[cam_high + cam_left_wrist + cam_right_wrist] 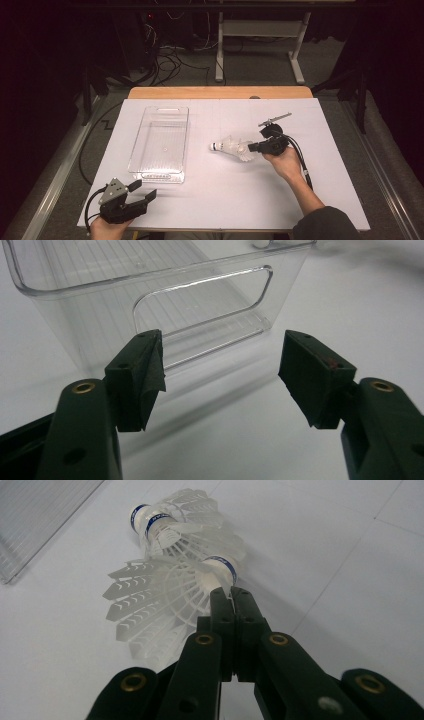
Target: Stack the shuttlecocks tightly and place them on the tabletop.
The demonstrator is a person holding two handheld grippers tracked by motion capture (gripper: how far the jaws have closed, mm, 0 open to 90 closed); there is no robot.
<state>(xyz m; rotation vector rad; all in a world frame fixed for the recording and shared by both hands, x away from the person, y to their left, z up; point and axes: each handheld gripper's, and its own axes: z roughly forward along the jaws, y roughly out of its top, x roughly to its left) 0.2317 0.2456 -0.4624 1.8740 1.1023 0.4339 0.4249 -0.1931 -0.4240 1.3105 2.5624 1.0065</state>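
White feather shuttlecocks (231, 147) with blue-banded corks lie in a small cluster at the middle of the white table. My right gripper (251, 148) comes in from their right, low over the table. In the right gripper view the jaws (231, 595) are shut tight, and their tips touch the cork of the nearest shuttlecock (170, 592); I see nothing clamped between them. Two more shuttlecocks (167, 522) are nested just beyond it. My left gripper (142, 192) rests near the front left corner, open with nothing in it (220, 385), facing the clear bin (150, 290).
The clear plastic bin (134, 150) stands empty left of centre, its handle end toward the left gripper. A wooden edge (220, 92) runs along the back of the white table cover (225, 200). Cables and a desk frame lie on the floor beyond.
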